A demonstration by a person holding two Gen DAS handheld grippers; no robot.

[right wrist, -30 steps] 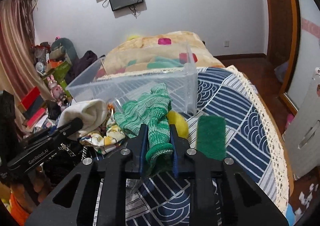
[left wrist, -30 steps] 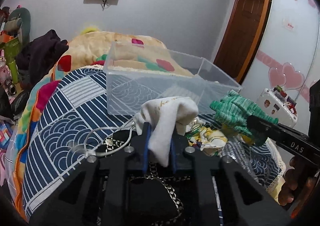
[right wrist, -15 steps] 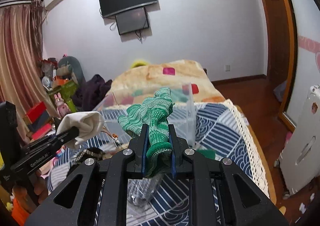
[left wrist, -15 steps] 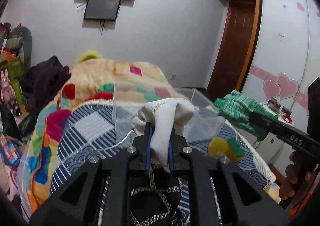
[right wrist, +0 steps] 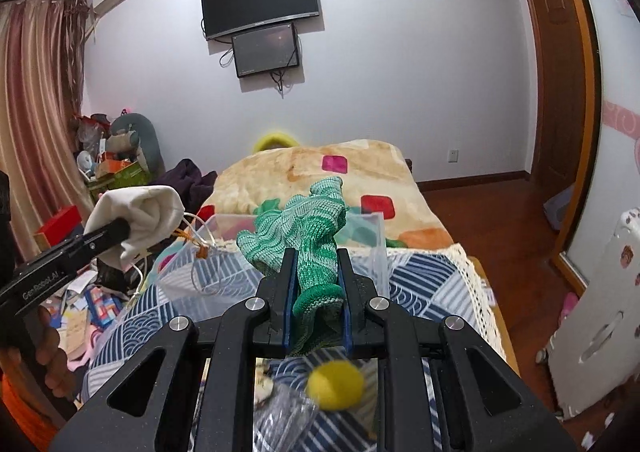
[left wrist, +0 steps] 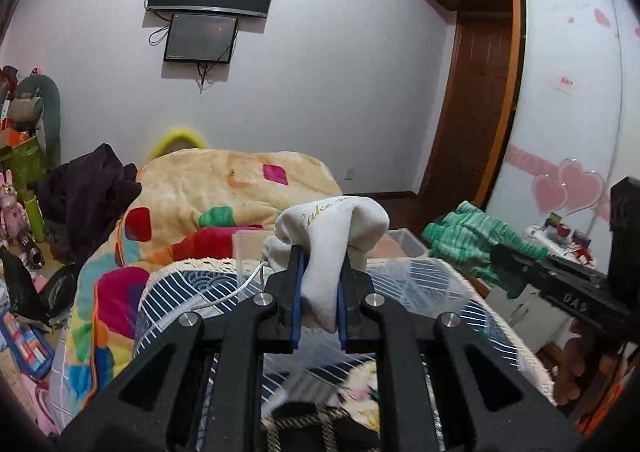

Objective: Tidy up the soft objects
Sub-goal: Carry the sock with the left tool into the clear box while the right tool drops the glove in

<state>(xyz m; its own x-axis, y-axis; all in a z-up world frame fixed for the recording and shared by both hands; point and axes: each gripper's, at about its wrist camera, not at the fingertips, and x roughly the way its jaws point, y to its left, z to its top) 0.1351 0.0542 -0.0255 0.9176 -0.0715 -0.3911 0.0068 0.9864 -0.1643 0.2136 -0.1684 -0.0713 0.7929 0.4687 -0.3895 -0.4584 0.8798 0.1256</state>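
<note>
My left gripper [left wrist: 319,298] is shut on a white cloth pouch [left wrist: 332,240] and holds it in the air above the bed; it also shows in the right wrist view [right wrist: 136,217]. My right gripper [right wrist: 316,294] is shut on a green knitted glove [right wrist: 308,228] and holds it up near the clear plastic bin [right wrist: 376,248]. The glove also shows in the left wrist view [left wrist: 476,244]. The bin stands on the blue patterned bedspread [right wrist: 424,284], below and beyond both grippers.
A yellow pompom [right wrist: 336,382] and a clear bag lie on the bedspread under my right gripper. A chain-strap item [left wrist: 320,424] lies under my left gripper. A folded colourful blanket [left wrist: 224,191] sits behind the bin. Clutter fills the floor at left; a wardrobe [left wrist: 568,91] stands at right.
Both grippers have risen from the bedspread with the pouch and the glove in them. The bin now sits lower in both views.
</note>
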